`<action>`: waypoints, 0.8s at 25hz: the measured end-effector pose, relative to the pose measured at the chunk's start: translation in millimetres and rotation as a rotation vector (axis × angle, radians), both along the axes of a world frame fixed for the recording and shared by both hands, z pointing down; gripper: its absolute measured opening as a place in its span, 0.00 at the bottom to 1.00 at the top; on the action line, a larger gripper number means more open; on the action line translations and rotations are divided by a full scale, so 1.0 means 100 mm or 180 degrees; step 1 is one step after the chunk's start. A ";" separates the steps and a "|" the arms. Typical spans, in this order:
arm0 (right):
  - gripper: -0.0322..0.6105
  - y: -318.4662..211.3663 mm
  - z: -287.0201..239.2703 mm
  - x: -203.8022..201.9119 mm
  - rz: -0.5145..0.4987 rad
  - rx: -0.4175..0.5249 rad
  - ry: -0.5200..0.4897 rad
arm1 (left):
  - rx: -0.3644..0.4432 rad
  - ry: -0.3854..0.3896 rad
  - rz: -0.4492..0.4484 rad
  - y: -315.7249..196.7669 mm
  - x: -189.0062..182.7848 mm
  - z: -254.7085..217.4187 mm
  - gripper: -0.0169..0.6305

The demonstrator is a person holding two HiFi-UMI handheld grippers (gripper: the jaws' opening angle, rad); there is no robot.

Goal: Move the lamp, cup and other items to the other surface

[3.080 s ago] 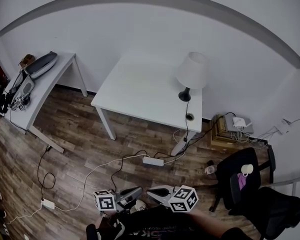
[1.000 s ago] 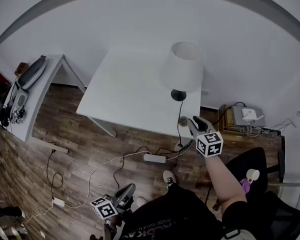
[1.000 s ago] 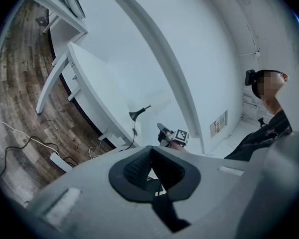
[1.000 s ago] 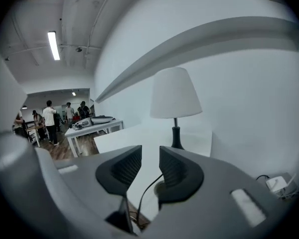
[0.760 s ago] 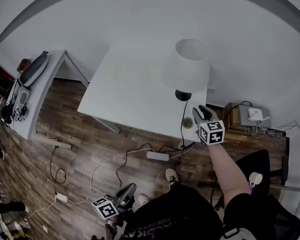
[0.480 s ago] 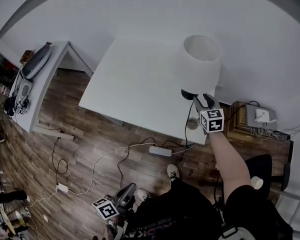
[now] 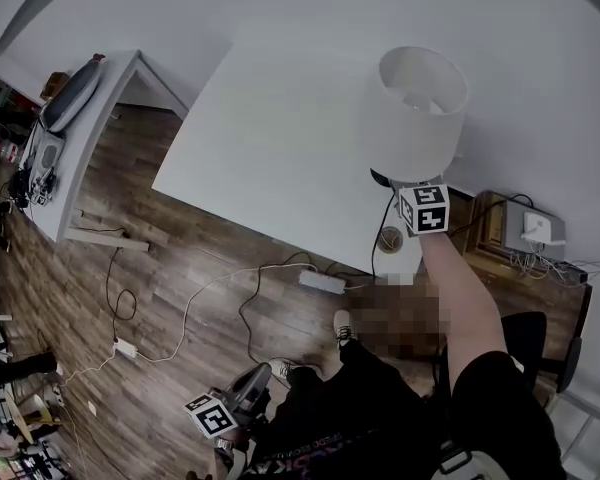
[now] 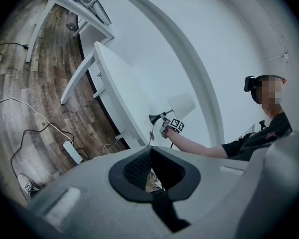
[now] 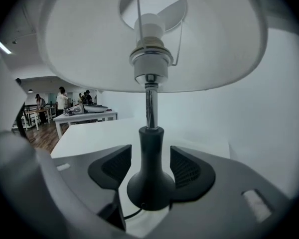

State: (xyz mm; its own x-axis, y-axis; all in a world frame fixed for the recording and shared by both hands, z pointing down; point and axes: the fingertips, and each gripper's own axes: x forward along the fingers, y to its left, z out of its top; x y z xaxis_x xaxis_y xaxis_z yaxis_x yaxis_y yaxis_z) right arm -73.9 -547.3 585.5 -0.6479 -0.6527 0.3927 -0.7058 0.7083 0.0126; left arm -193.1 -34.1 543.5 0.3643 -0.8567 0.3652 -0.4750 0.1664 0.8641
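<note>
Right gripper (image 9: 149,159), freshly opened, astride lamp (image 9: 150,183)

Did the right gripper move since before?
Yes. The right gripper went forward to the lamp on the table; its jaws have just been opening, lamp base between them.

The head view looks steeply down on the table (image 7: 280,118). The right gripper view sits close beneath the lamp (image 9: 150,173); the left gripper view, low and distant, shares both.

Lamp shade (image 7: 417,108) white, base (image 9: 148,178) black — floor (image 7: 180,288) wood-grain.
</note>
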 end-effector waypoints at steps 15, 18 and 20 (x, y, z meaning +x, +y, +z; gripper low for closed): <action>0.29 -0.22 0.04 -0.21 -0.0003 0.0058 -0.0060 | -0.0233 -0.0023 0.0075 0.07 0.09 0.06 0.02; 0.28 -0.24 0.02 -0.20 0.0005 0.0068 -0.0042 | -0.0215 -0.0039 0.0047 0.04 0.09 0.03 0.02; 0.28 -0.24 0.01 -0.20 0.0044 0.0072 -0.0049 | -0.0227 -0.0029 0.0013 0.06 0.08 0.03 0.02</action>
